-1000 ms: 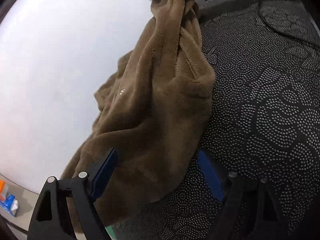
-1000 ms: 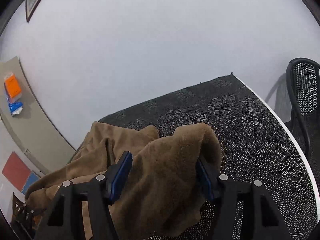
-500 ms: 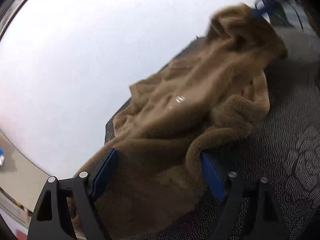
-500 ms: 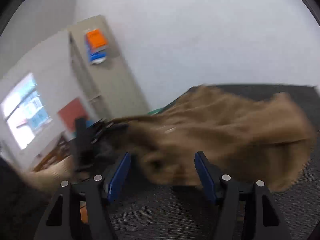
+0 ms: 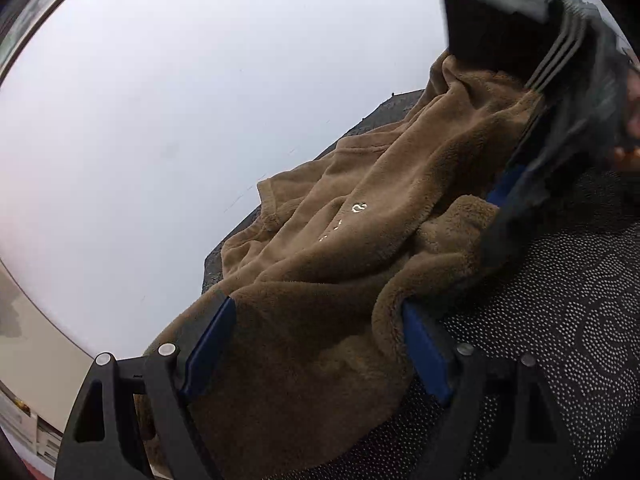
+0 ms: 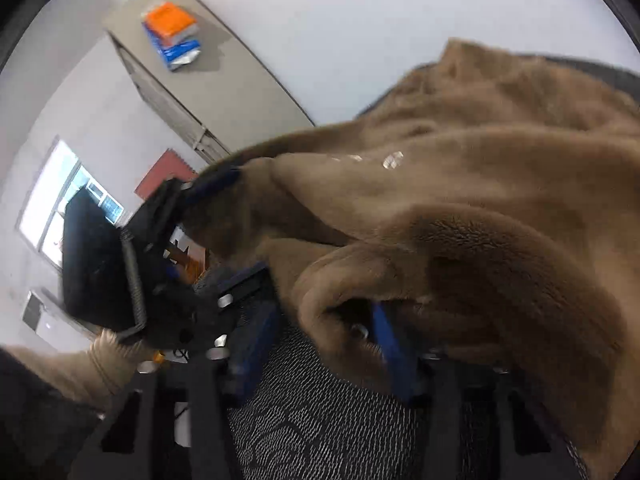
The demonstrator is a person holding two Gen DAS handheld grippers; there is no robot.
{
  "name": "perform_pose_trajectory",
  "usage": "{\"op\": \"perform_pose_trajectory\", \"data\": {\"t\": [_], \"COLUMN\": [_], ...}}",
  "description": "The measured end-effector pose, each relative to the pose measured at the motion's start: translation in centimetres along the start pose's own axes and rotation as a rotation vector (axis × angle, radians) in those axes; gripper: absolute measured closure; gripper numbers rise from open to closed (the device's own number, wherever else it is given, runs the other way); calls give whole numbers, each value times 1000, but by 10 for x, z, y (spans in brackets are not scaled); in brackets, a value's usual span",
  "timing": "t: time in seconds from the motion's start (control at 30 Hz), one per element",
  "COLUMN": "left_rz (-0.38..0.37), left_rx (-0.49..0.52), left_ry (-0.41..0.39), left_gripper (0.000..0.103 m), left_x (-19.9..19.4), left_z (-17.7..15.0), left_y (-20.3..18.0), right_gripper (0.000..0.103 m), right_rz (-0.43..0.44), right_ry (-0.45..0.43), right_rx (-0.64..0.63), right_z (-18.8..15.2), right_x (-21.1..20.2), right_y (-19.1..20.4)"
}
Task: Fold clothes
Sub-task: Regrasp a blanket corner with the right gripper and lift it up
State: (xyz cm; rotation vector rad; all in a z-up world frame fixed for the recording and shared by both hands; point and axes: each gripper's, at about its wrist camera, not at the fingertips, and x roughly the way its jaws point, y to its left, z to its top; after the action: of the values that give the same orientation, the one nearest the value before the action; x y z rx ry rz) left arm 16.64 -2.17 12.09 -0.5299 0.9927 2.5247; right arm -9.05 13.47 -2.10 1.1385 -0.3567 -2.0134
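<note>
A brown fleece garment (image 5: 360,240) lies bunched on a dark dotted tablecloth (image 5: 560,320). It fills the right of the right wrist view (image 6: 480,208). My left gripper (image 5: 316,344) is open, its blue pads wide apart with a thick fold of fleece lying between them. My right gripper (image 6: 320,340) is open too; fleece drapes over its right finger (image 6: 394,356). The right gripper also shows at the upper right of the left wrist view (image 5: 520,184), at the garment's far end. The left gripper shows at the left of the right wrist view (image 6: 176,216), at the garment's other end.
The tablecloth (image 6: 320,420) runs under both grippers. A white wall (image 5: 160,120) is behind the table edge. A beige cabinet (image 6: 208,80) with orange and blue packs (image 6: 172,32) on top stands by the wall. A window (image 6: 52,200) is at the far left.
Both grippers have swung round to face each other across the garment. The garment went from hanging in a long drape to lying bunched on the table between them.
</note>
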Motion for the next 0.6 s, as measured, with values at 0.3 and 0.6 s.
{"op": "perform_pose_trajectory", "data": {"t": [0.3,0.6], "left_rz": [-4,129], "left_rx": [29,133], "left_ry": [-29,-90], "left_gripper": [14,8], "left_x": [7,30], "left_z": [-11,8], "left_y": [-19,-58], "right_gripper": [84,84], "right_rz": [112,144], "right_ry": [-130,-276], "right_rx": [72,-1], "right_z": [23,39], "right_x": [-22,-76], "right_y": [6,36]}}
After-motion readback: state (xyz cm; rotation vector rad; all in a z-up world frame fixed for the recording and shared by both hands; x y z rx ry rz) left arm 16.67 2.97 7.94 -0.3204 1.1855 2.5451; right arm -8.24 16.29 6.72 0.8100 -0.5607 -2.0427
